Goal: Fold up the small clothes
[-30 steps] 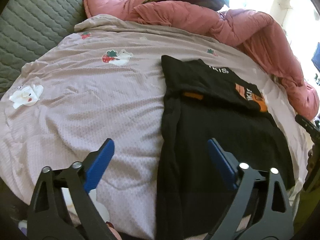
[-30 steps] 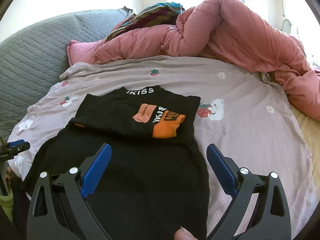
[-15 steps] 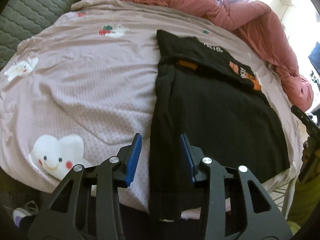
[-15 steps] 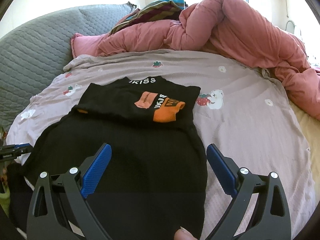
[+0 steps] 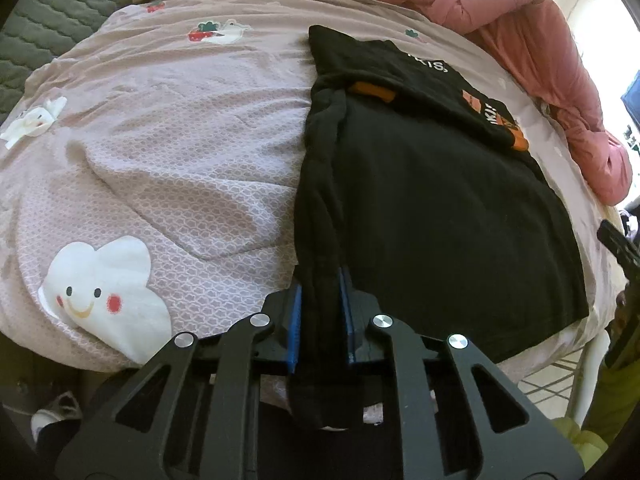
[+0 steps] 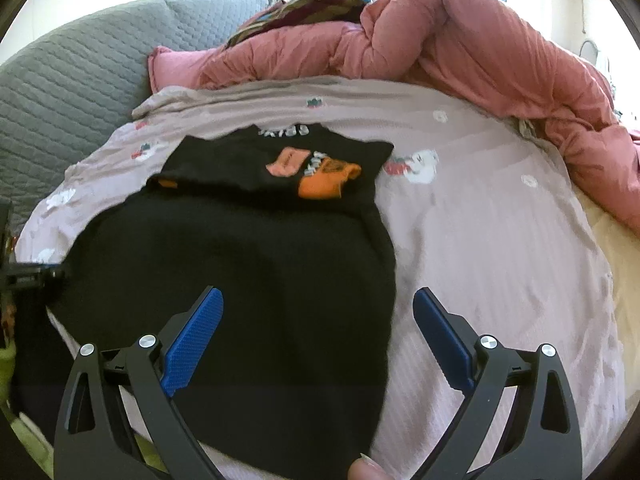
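The left gripper has its fingers clamped on the near-left hem of the black shirt. The right gripper, fingers apart, hovers over the near-right hem. The shirt's long axis runs away across the bed, far end already folded; no containers.

Strong daylight pours in from behind the pink quilt, bleaching the wall above it to glare. The black shirt loses nearly all fold detail, and its lettering smears with motion blur. Fisheye bending curves the bed, and dark corners frame both views.
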`<state>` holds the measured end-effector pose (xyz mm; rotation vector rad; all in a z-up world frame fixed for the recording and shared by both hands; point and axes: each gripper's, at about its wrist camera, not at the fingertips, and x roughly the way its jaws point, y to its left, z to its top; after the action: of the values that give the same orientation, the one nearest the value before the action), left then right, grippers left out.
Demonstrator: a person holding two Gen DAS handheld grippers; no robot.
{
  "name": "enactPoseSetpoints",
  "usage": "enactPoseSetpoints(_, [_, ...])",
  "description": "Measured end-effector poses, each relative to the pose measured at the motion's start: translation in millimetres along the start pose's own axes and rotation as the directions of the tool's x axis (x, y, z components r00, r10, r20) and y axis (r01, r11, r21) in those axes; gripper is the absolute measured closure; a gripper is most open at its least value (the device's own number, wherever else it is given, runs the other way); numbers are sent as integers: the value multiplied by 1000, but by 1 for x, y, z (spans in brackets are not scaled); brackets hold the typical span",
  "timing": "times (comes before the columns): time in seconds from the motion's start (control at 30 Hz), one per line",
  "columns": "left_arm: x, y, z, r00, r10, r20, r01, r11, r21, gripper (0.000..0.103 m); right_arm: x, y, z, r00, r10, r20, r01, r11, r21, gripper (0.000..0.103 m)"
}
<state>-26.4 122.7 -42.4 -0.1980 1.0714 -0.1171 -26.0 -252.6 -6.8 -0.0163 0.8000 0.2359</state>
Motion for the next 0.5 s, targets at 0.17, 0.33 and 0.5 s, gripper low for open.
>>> enactPoseSetpoints(0.17, [-2,4,0,1000,-24,4,24,1000,-19,97,-5,-15,-17,999,6,-45,-5,1000,17,16])
enactPoseSetpoints(0.33, [-3,8,1,999,-54,9,54,997,-50,98,-7,-22,-34,994,50,-102,-48,999,18,50])
enactPoseSetpoints(0.5, [-3,6,1,999,-46,6,46,998,-47,98,-1,-25,-45,987,73,-141,-69,997,35,64])
